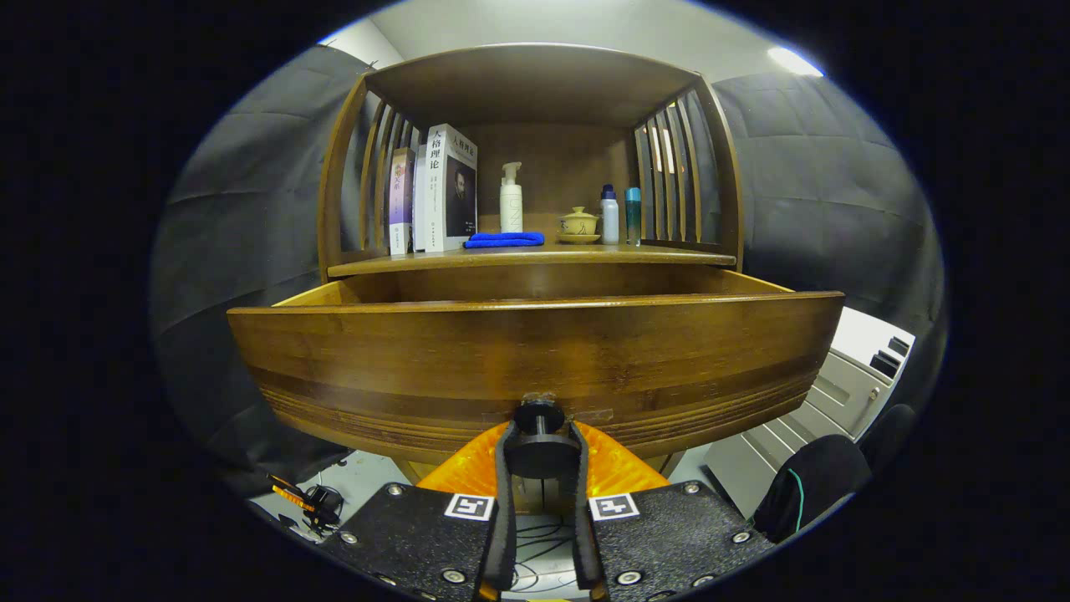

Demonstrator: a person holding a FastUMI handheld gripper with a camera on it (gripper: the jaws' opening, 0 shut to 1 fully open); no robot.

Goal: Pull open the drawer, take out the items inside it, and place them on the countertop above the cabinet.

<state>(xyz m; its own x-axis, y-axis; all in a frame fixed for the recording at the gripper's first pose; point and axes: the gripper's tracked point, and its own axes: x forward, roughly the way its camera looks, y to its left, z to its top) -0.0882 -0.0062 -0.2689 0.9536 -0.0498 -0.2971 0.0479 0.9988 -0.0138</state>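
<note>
The wooden drawer (535, 351) stands pulled out from the cabinet, its broad front panel facing me and its inside hidden behind that panel. A round dark knob (539, 443) sticks out from the lower middle of the panel. My gripper (540, 451) is shut on this knob, with one finger pressing on each side of it. Above the drawer runs the countertop (535, 255), a wooden shelf surface.
On the countertop stand books (443, 188) at the left, a white pump bottle (511, 201), a folded blue cloth (504, 240), a small lidded teacup (578, 224) and two slim bottles (621, 216). Slatted wooden sides and a top board enclose the shelf. A grey unit (836, 393) stands to the right.
</note>
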